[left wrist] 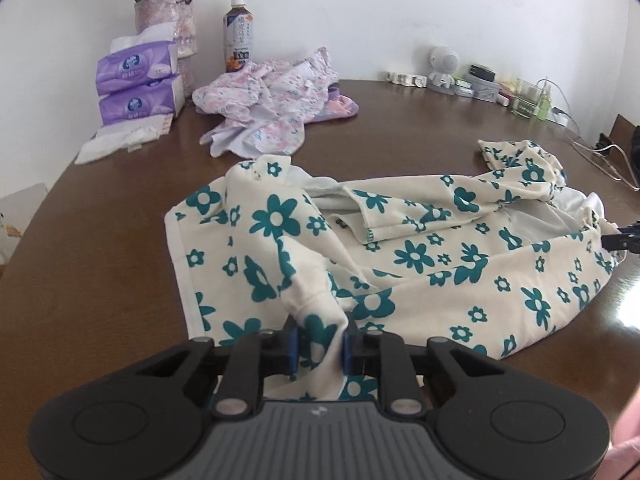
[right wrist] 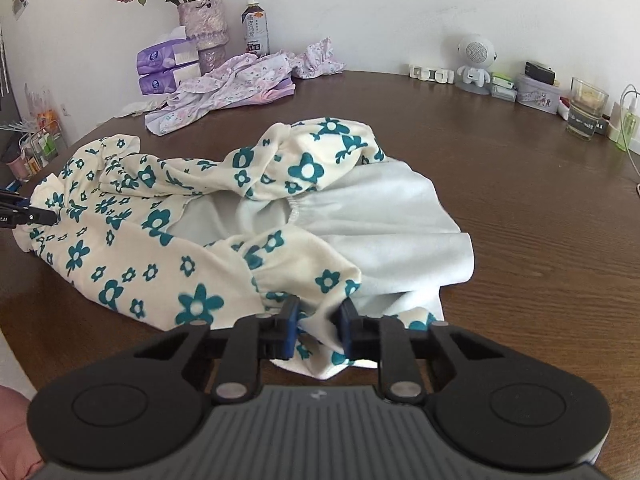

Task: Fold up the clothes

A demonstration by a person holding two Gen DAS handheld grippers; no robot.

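A cream garment with teal flowers (left wrist: 420,248) lies crumpled across the brown table (left wrist: 100,280). My left gripper (left wrist: 319,344) is shut on a bunched fold at its near left end. In the right wrist view the same cream garment (right wrist: 168,240) shows its pale inner lining and elastic waistband, and my right gripper (right wrist: 319,330) is shut on the hem by the waistband. Each gripper's tip shows at the edge of the other view: the right gripper (left wrist: 624,238) and the left gripper (right wrist: 24,214).
A pink floral garment (left wrist: 272,100) lies heaped at the back. Behind it stand tissue packs (left wrist: 136,84), a vase of flowers (left wrist: 168,20) and a bottle (left wrist: 239,36). A small speaker figure (right wrist: 474,64), boxes, a glass (right wrist: 586,108) and cables line the far right edge.
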